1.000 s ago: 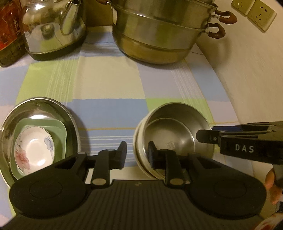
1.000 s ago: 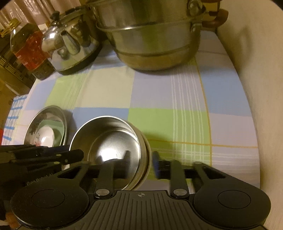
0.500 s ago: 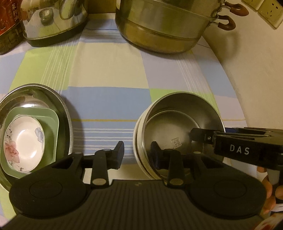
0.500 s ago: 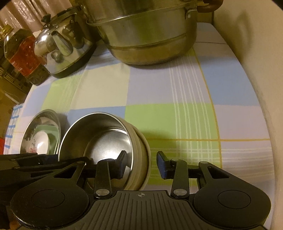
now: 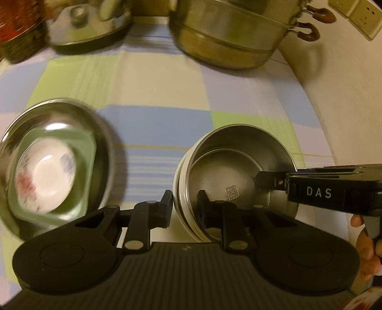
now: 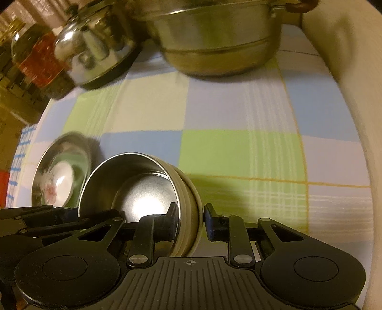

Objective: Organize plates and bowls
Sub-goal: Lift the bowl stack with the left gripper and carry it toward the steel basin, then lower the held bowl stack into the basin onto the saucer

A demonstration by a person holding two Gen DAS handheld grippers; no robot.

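Observation:
A steel bowl (image 5: 238,167) sits nested in cream bowls (image 5: 179,190) on the checked cloth. My left gripper (image 5: 185,207) straddles the stack's left wall, one finger outside the cream bowls and one inside the steel bowl; its jaws are closing and the pads touch the wall. My right gripper (image 6: 189,217) straddles the opposite wall of the steel bowl (image 6: 133,176) the same way, its jaws also closing, pads against the cream bowls (image 6: 189,190). To the left a steel plate (image 5: 95,124) holds a green square dish (image 5: 86,167) with a flowered white bowl (image 5: 45,176) in it.
A large steel steamer pot (image 5: 226,43) stands at the back, with a kettle (image 5: 88,26) and an oil bottle (image 5: 19,31) to its left. A wall with sockets (image 5: 358,19) bounds the right side. A hand (image 5: 365,243) holds the right gripper's handle.
Both pairs of jaws have narrowed onto the bowl stack's walls. The surroundings now look blurred and slightly shifted in both views.

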